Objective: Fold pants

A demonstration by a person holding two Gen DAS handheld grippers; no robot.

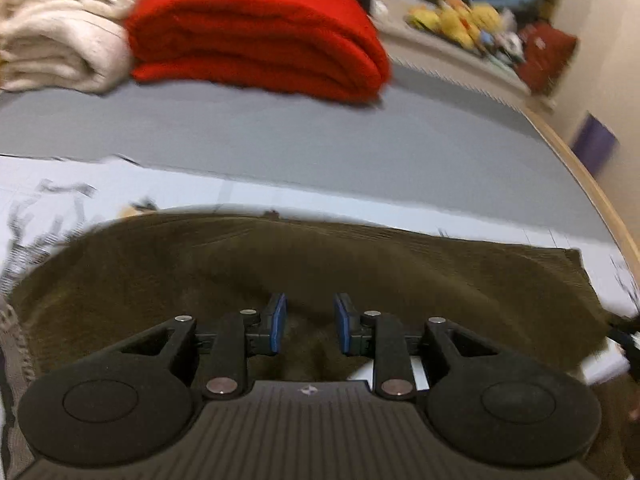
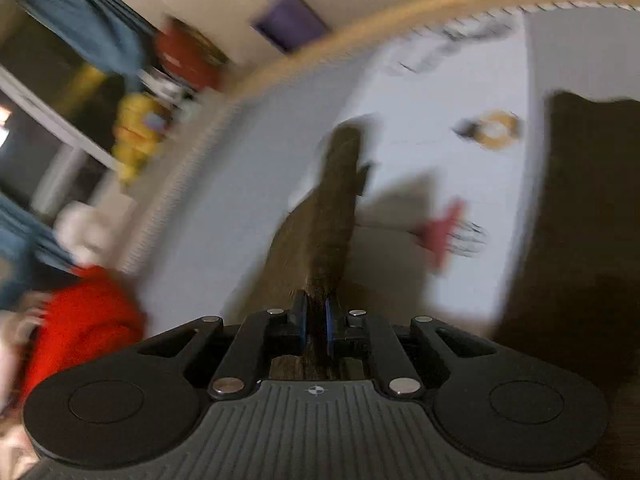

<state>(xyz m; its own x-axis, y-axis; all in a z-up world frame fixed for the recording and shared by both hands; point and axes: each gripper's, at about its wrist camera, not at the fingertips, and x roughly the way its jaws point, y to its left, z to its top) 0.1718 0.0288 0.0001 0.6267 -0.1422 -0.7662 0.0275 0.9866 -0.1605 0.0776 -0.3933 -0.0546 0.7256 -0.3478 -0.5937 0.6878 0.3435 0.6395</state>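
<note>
Nearest in the left wrist view, the left gripper (image 1: 310, 324) pointed steeply down over the olive-brown pants (image 1: 360, 268). Its jaws stood narrowly parted, blue pads (image 1: 280, 322) on either side of a clear gap, with the cloth lying below and behind them and nothing pinched between. The only mark on the gripper body was a small cross-shaped emblem; no brand or lettering could be read.

In the right wrist view, the right gripper (image 2: 316, 322) was rolled well over, so the desk (image 2: 440, 152) ran tilted across the frame. Its jaws were nearly closed and clamped on a narrow strip of the pants (image 2: 332, 216), which rose away from the pads in a taut ridge. The whole picture was smeared with motion blur.

The pants lay spread on a pale printed sheet (image 1: 120, 184) that covered the near part of the desk. The print showed dark scribbled marks, a yellowish ring (image 2: 496, 128) and a reddish shape (image 2: 444, 232), all too blurred to read as writing. A second dark mass of the pants filled the right edge of the right wrist view.

Beyond the pants stretched the bare grey desk top (image 1: 320, 136) with a light wooden rim (image 1: 592, 184). At the far side of the pants sat a folded red blanket (image 1: 260, 36), touching a cream folded textile (image 1: 60, 36) on its left. Further back, blurred yellow soft toys (image 1: 460, 20) and a purple square (image 1: 596, 144) on the wall showed.
</note>
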